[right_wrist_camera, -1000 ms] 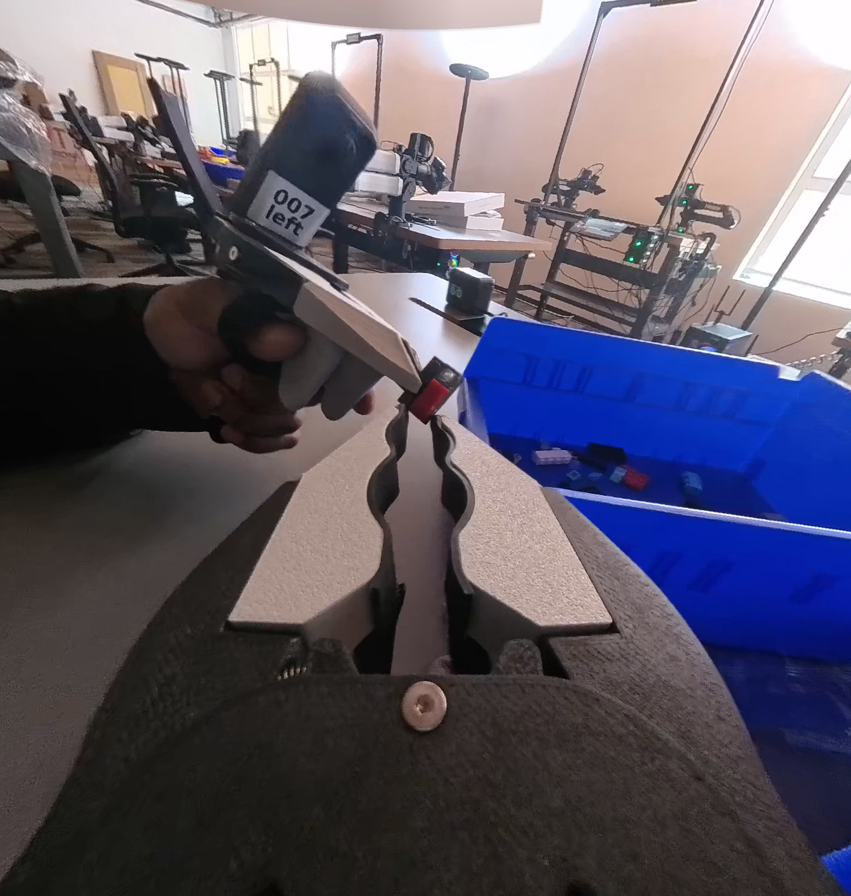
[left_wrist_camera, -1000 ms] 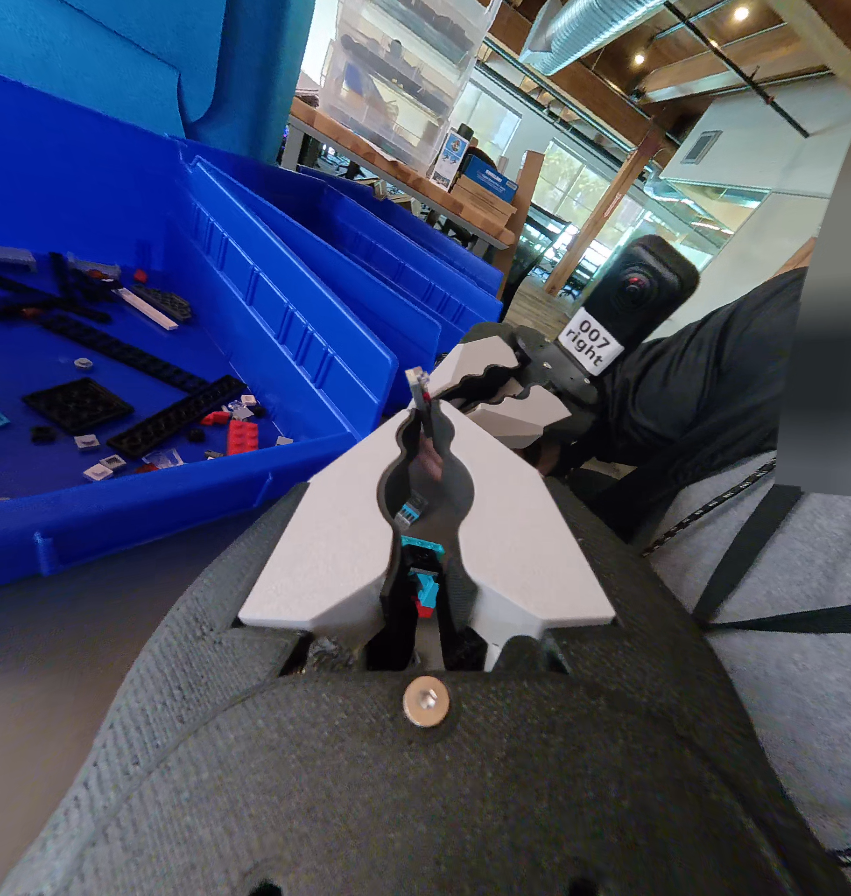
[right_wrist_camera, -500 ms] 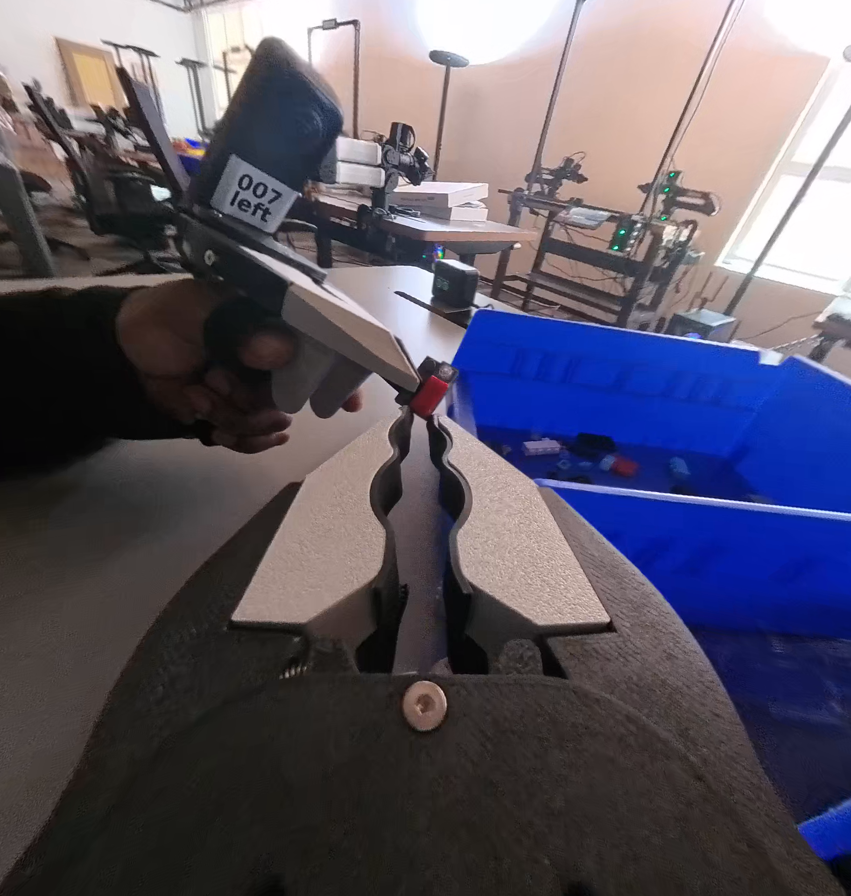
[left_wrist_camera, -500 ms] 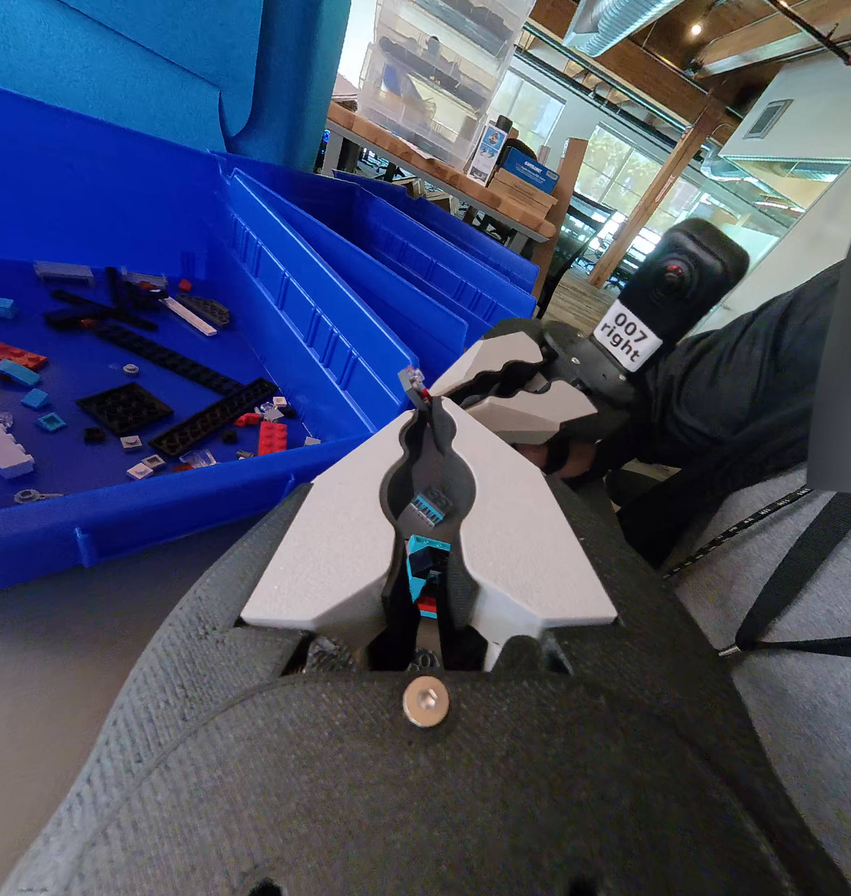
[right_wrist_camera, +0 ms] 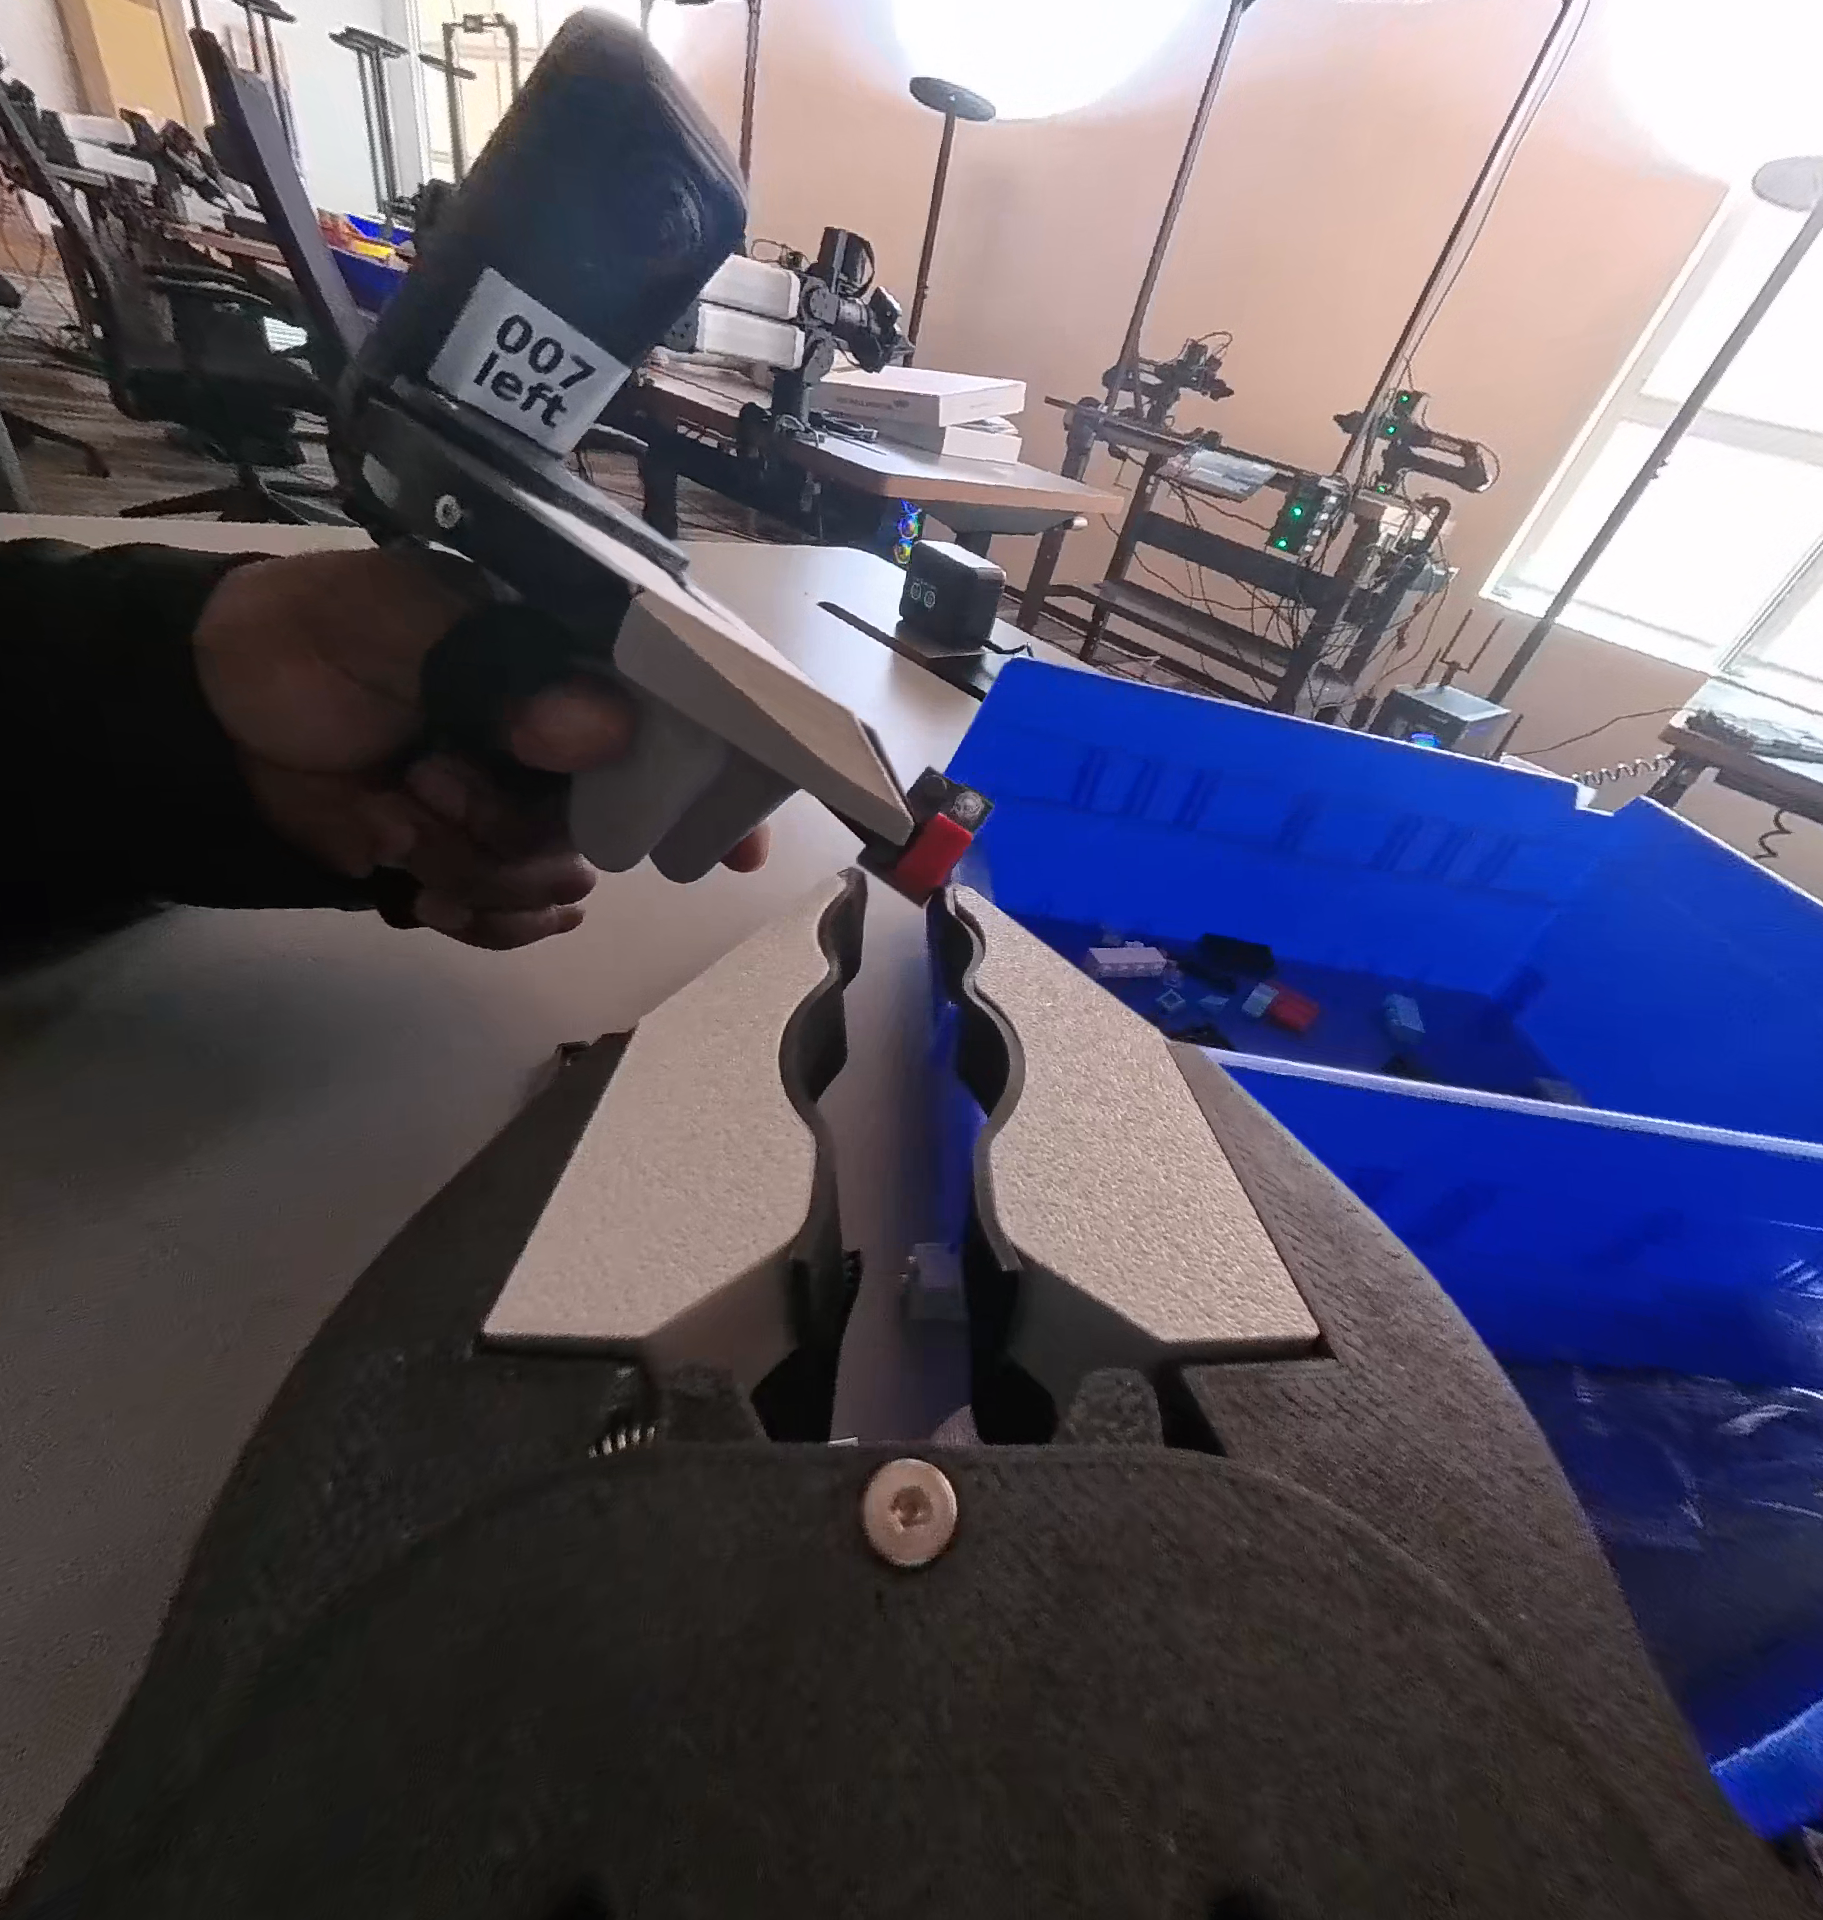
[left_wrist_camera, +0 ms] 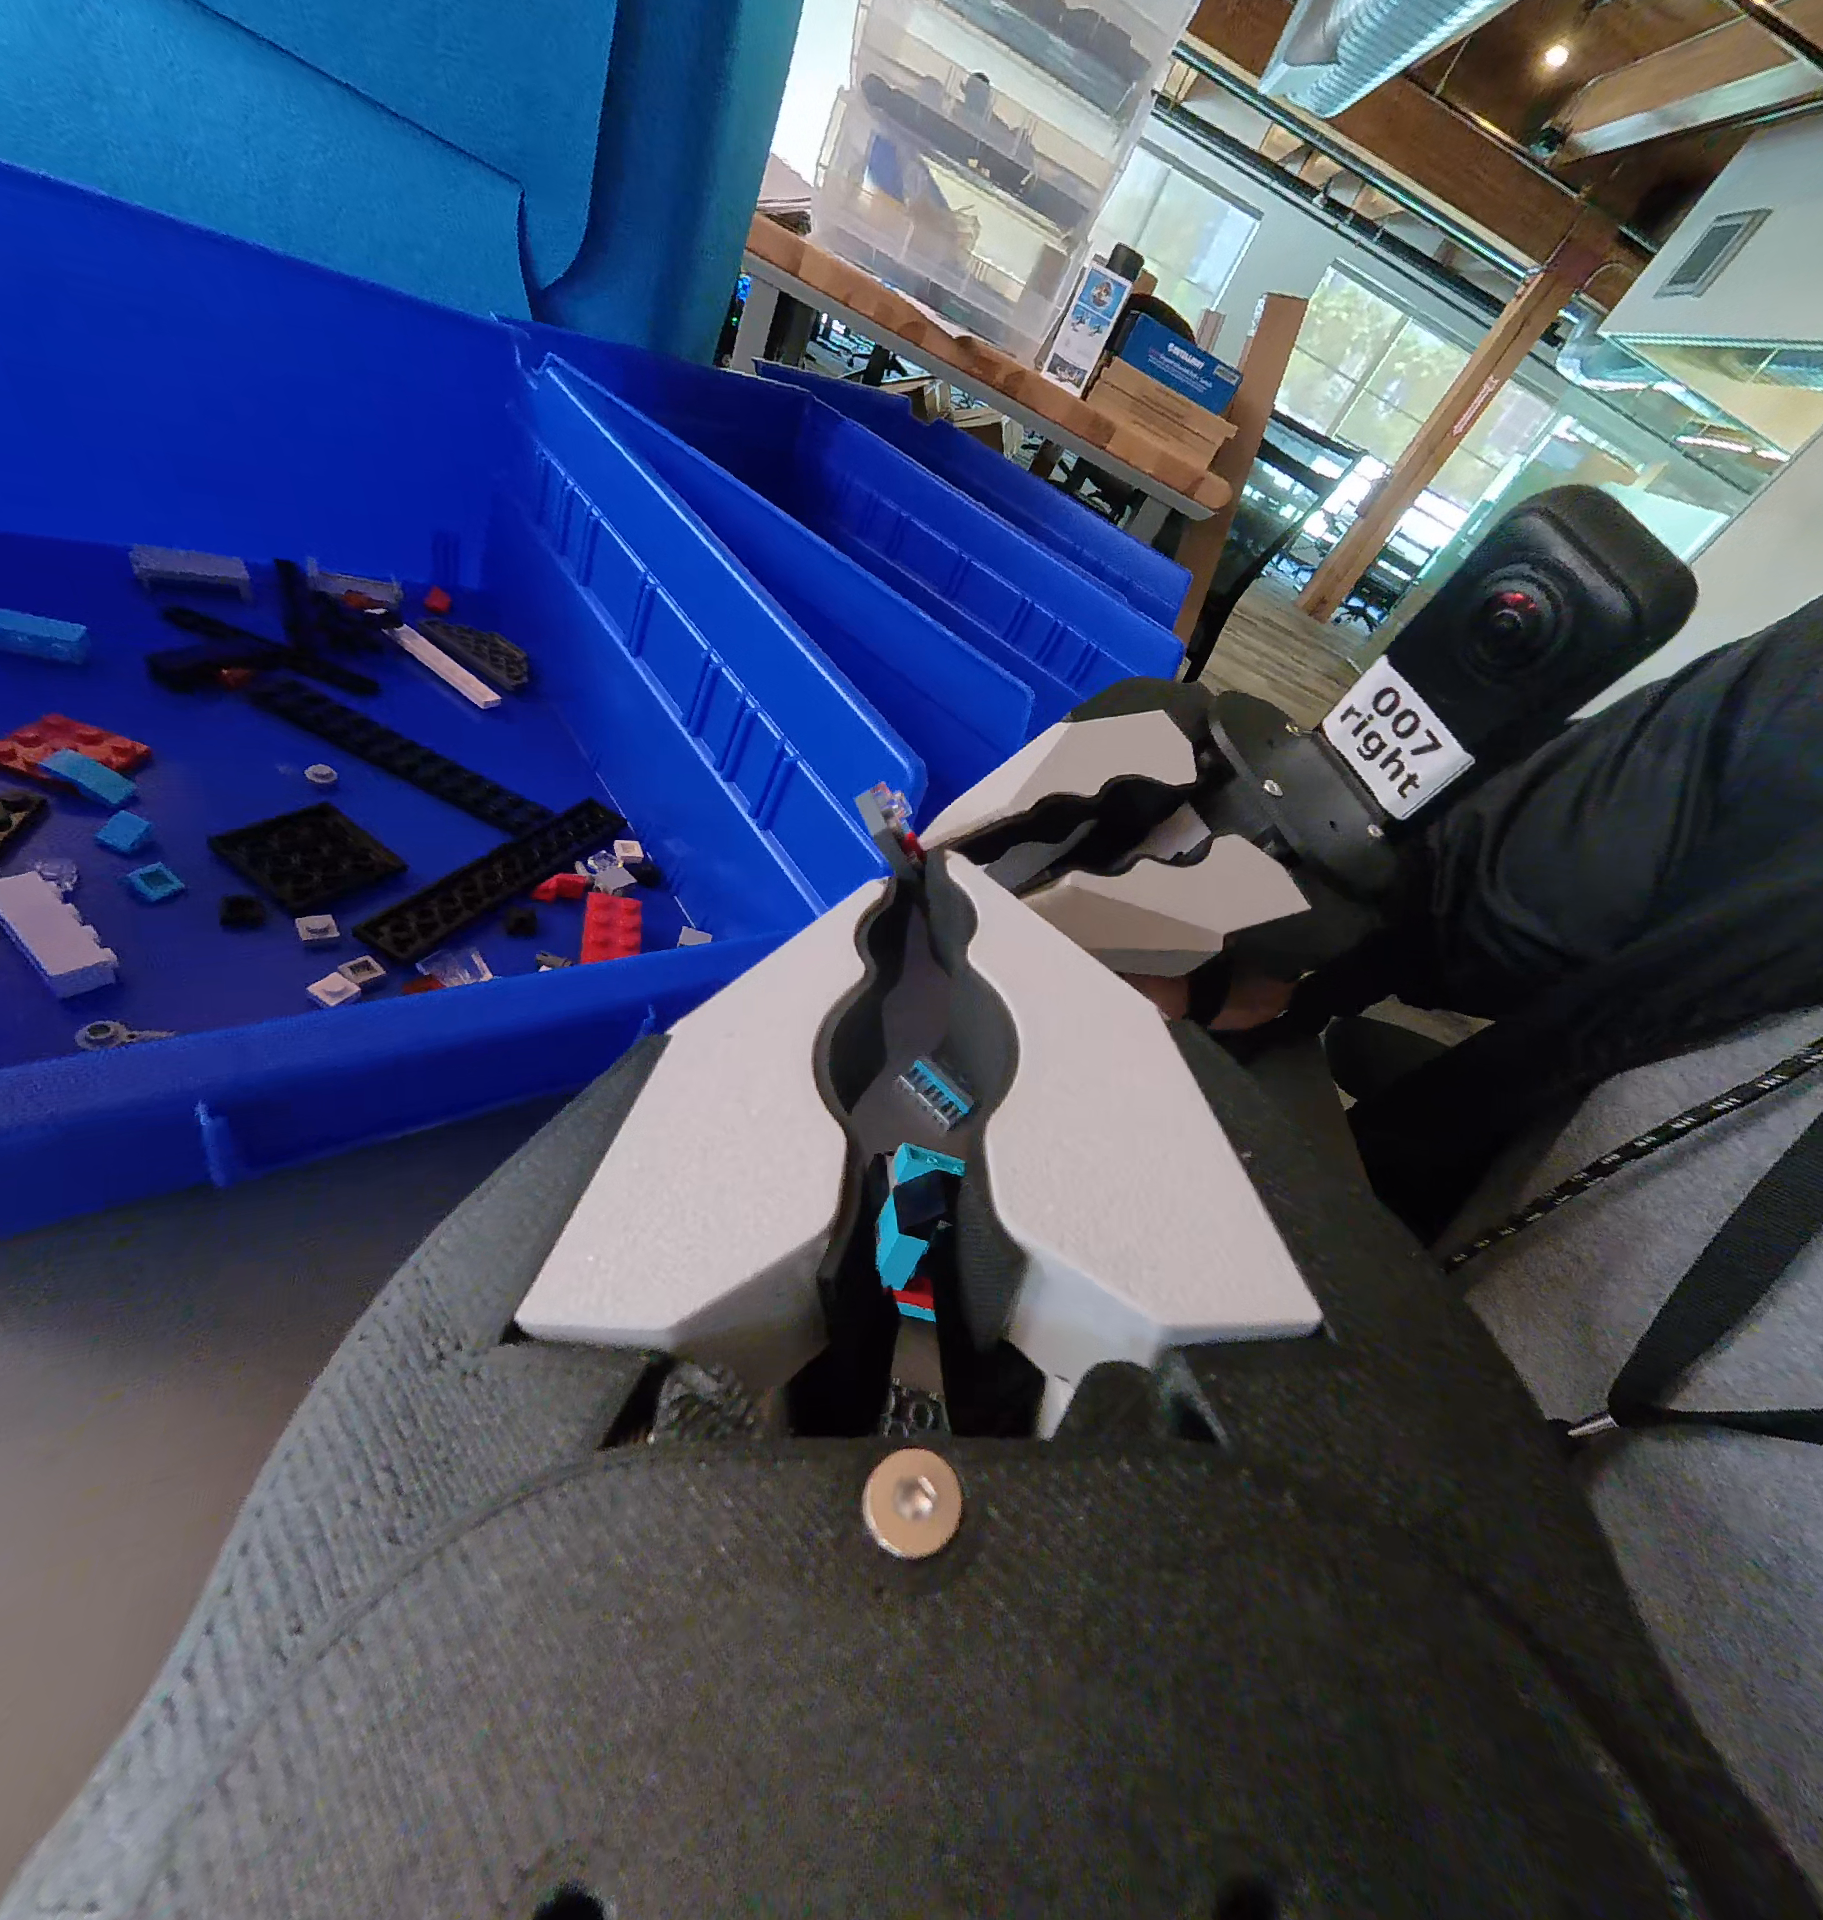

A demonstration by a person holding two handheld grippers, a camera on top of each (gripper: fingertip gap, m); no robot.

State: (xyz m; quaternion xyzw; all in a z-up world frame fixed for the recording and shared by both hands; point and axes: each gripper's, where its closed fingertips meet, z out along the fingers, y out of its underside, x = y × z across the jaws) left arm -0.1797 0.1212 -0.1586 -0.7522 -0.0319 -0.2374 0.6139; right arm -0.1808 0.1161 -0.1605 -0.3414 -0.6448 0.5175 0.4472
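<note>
My left gripper [left_wrist_camera: 912,883] is shut on a small brick piece [left_wrist_camera: 886,816], grey and red with a black part. In the right wrist view this piece [right_wrist_camera: 938,836] sticks out of the left gripper [right_wrist_camera: 886,821], which a hand holds. My right gripper [right_wrist_camera: 894,899] is slightly open and empty, its tips just under the piece. It also shows in the left wrist view [left_wrist_camera: 948,836], tip to tip with the left. Teal bricks [left_wrist_camera: 912,1210] show low through the left gripper's gap. A small grey piece [right_wrist_camera: 928,1283] shows low in the right gripper's gap.
A blue bin [left_wrist_camera: 263,1091] on the grey table [left_wrist_camera: 76,1455] holds several loose black, red, grey and teal bricks [left_wrist_camera: 606,925]. More blue bins [left_wrist_camera: 990,603] stand behind it. In the right wrist view a blue bin wall [right_wrist_camera: 1509,1195] is at the right. A dark sleeve [left_wrist_camera: 1613,883] is at right. My two grippers' fingertips are within a few centimetres of each other.
Both grippers stayed tip to tip and shifted slightly together. The right gripper's jaws stand a little wider, and a small grey piece now shows low in their gap.
</note>
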